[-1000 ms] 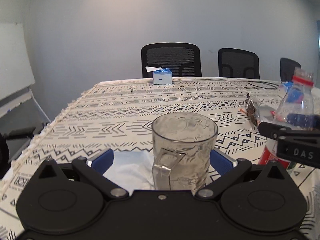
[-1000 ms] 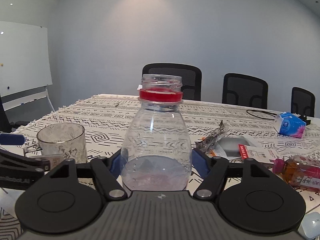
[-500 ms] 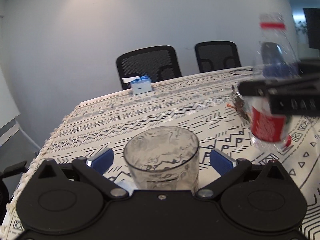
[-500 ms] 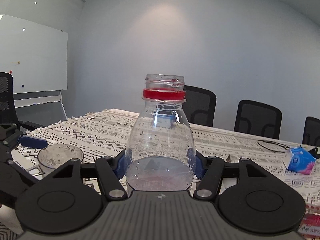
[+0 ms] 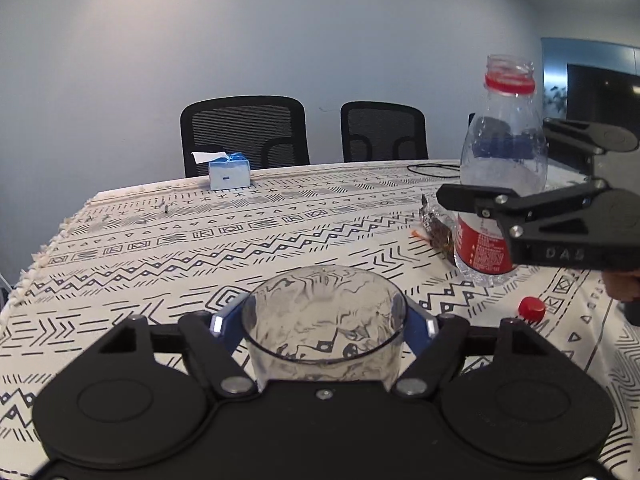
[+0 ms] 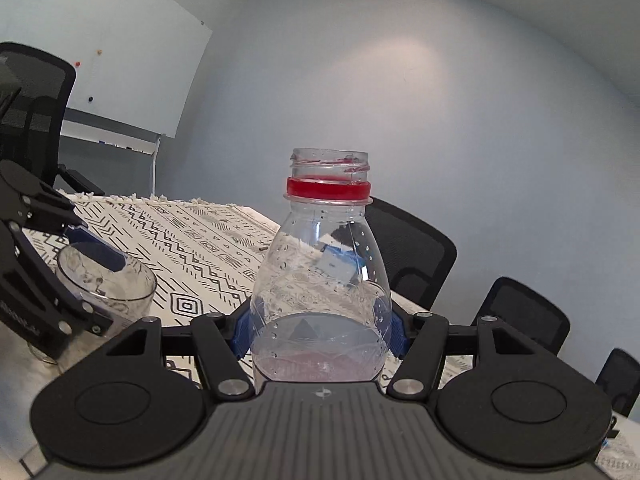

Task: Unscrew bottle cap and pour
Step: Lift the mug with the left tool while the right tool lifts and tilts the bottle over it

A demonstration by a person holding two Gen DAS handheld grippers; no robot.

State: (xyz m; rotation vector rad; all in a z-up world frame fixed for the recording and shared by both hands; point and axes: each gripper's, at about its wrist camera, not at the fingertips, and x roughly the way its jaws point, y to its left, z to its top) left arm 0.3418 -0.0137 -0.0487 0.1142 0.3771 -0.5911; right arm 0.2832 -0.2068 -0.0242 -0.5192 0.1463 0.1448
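- Left gripper (image 5: pixel 323 322) has just closed its blue pads on my clear glass cup (image 5: pixel 324 320), low centre in the left wrist view.
- Right gripper (image 6: pixel 320 326) is clamped round the open plastic bottle (image 6: pixel 320 280), upright at centre of the right wrist view, a little pinkish liquid at its base.
- Red cap (image 5: pixel 531 307) lies on the patterned tablecloth (image 5: pixel 200 248), lower right, just below the bottle.
- Tissue box (image 5: pixel 229 174) sits upper left, by the far edge.

Cup (image 5: pixel 324 320) sits left of the bottle (image 5: pixel 500 168) — cap (image 5: pixel 531 308) on the table (image 5: pixel 200 256) between them.
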